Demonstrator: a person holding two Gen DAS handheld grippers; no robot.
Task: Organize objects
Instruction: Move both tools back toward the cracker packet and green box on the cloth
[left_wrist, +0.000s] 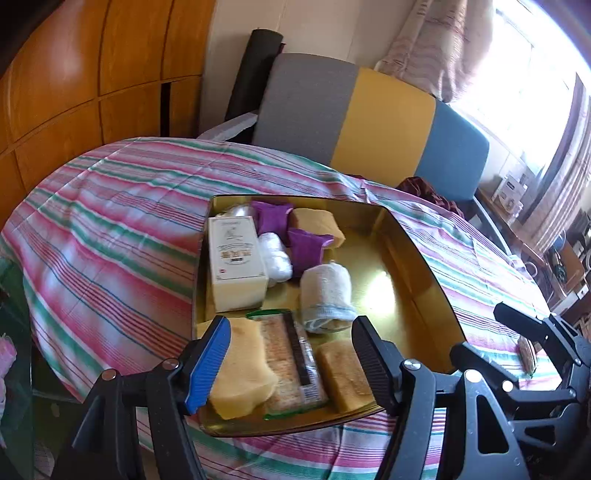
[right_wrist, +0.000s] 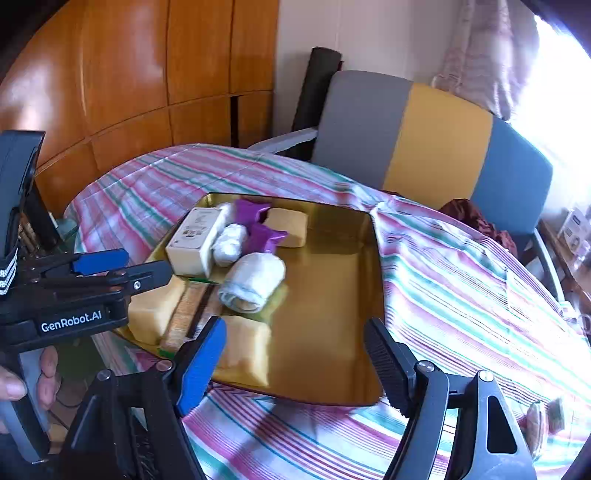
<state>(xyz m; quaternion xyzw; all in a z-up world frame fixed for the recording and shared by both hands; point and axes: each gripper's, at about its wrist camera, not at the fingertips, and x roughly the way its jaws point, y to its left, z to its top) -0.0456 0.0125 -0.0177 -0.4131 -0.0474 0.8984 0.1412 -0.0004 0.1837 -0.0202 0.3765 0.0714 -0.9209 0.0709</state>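
A: Where does everything sit right now?

B: Most of it is already in the gold tray (left_wrist: 417, 258) on the striped cloth (left_wrist: 110, 221). A cream box (left_wrist: 236, 262) lies along the tray's left side, two purple pouches (left_wrist: 306, 245) beside it, a rolled towel (left_wrist: 325, 295) near the middle, and along the near edge a yellow sponge (left_wrist: 242, 369), a clear-wrapped packet (left_wrist: 291, 362) and a tan block (left_wrist: 345, 373). One small item (right_wrist: 546, 417) lies out on the cloth to the tray's right — too blurred to name.

A: And the grippers?

B: Both stand with jaws apart, holding nothing. The left gripper (left_wrist: 291, 354) hovers over the tray's near edge; the right gripper (right_wrist: 295, 362) hovers over the near right part, where the tray floor is bare.

A: How would these things handle?

B: My guess — all light. The sponge and towel are soft and will squash, so pinch them across the middle and expect them to sag. The box looks stiff; take it across its narrow sides. The wrapped packet is probably slippery, so grip its body across the width, not the loose film. The pouches look limp; grab the bulk, not a corner.
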